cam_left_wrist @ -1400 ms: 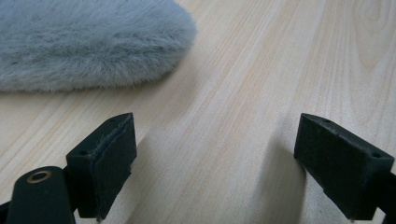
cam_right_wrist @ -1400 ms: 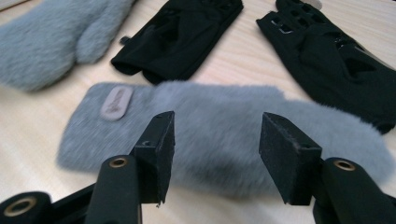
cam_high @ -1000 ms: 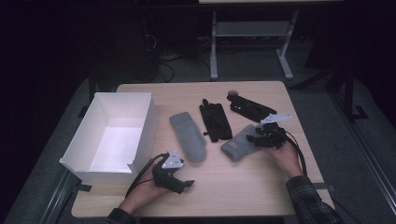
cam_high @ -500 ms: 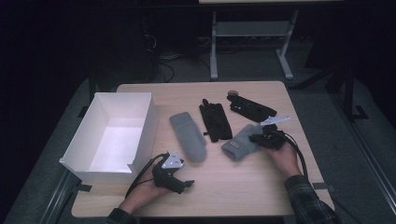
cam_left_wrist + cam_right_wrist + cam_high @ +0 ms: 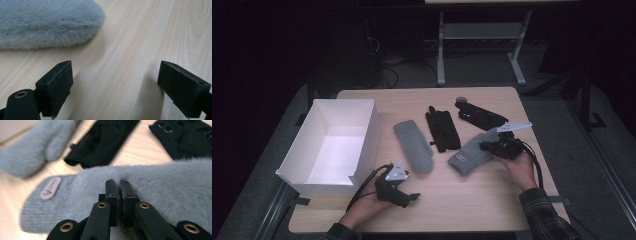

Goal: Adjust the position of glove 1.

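The right tongs (image 5: 490,147) have just closed, pinching the grey mitten (image 5: 469,155); left tongs (image 5: 409,199) gape empty; white box (image 5: 362,150) holds nothing yet.

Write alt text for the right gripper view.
The right gripper has its two black jaws pinched shut on the edge of a fluffy grey mitten lying on a wooden table. Behind it lie a second grey mitten and two black gloves.

Two fluffy grey mittens (image 5: 413,145) (image 5: 472,154), two black gloves (image 5: 443,128) (image 5: 481,114), a white box (image 5: 362,150), a pale wood-grain table (image 5: 472,200).
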{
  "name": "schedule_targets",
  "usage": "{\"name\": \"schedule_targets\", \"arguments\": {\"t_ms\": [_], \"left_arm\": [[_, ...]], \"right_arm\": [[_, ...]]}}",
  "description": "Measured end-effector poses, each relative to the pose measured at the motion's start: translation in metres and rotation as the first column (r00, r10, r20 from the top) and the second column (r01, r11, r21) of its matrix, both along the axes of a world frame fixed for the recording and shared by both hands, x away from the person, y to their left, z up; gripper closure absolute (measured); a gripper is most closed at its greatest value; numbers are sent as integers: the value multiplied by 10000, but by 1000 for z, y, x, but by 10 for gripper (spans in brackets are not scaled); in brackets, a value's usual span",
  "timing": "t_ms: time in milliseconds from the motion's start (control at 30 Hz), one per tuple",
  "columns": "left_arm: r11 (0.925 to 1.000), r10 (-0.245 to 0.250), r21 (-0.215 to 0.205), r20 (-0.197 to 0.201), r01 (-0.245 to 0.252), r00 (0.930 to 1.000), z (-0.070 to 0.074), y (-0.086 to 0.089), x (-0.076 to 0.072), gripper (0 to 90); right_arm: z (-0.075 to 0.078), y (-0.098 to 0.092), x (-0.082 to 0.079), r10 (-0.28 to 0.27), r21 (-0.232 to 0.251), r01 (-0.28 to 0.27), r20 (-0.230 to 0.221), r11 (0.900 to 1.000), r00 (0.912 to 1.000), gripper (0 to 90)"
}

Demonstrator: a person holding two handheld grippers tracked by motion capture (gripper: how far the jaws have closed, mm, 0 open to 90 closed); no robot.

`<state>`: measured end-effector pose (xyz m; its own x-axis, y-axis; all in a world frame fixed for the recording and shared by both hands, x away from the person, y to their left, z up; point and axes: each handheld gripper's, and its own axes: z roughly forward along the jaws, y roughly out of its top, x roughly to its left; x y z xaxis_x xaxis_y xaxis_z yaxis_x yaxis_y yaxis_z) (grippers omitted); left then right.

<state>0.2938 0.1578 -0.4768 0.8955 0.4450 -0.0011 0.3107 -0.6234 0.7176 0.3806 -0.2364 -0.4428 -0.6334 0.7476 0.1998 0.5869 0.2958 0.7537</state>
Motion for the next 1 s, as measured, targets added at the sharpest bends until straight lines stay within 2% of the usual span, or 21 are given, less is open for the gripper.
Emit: {"name": "schedule_targets", "arguments": {"t_ms": [333, 433, 567, 733, 900, 1000], "left_arm": [[10000, 1, -7, -4, -1, 10000, 0, 0, 0, 124], [10000, 0, -3, -10, 0, 10000, 0, 0, 0, 123], [10000, -13, 20, 30, 13, 10000, 0, 0, 0, 124], [10000, 11, -23, 38, -11, 10000, 0, 0, 0, 124], [10000, 28, -61, 29, -28, 10000, 0, 0, 0, 124], [10000, 37, -69, 10, -37, 10000, 0, 0, 0, 124]], "right_arm": [[17, 4, -26, 515, 619, -519, 82, 9967, 9986, 872], [21, 12, -33, 864, 987, -870, 103, 9913, 9962, 872], [27, 28, -41, 1317, 1234, -1340, 266, 9833, 9909, 872], [29, 44, -53, 1757, 1536, -1769, 212, 9722, 9842, 872], [27, 63, -66, 2268, 1591, -2256, 106, 9611, 9739, 871], [23, 75, -70, 2556, 1221, -2544, 60, 9594, 9668, 870]]}}
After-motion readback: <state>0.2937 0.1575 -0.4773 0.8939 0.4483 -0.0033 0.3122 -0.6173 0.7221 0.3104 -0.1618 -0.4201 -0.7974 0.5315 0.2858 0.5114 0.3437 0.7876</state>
